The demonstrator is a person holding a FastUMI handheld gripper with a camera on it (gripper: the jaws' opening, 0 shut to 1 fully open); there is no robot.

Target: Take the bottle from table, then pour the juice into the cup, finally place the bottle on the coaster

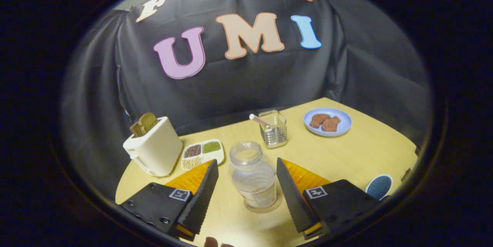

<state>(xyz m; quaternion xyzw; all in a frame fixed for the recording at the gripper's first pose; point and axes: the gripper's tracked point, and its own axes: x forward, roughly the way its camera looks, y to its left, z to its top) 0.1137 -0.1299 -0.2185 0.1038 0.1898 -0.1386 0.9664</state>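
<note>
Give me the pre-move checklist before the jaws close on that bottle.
1. Bottle between the jaws, gap on each side: ok.
2. Gripper open, neither jaw touching the bottle yet: ok.
3. Bottle upright on the table, mouth uncapped: ok.
4. Cup beyond the bottle, upright, a straw in it: ok.
5. Coaster, the dark round pad beside the right jaw, nothing on it: ok.
6. Juice level in the bottle: cannot tell.
</note>
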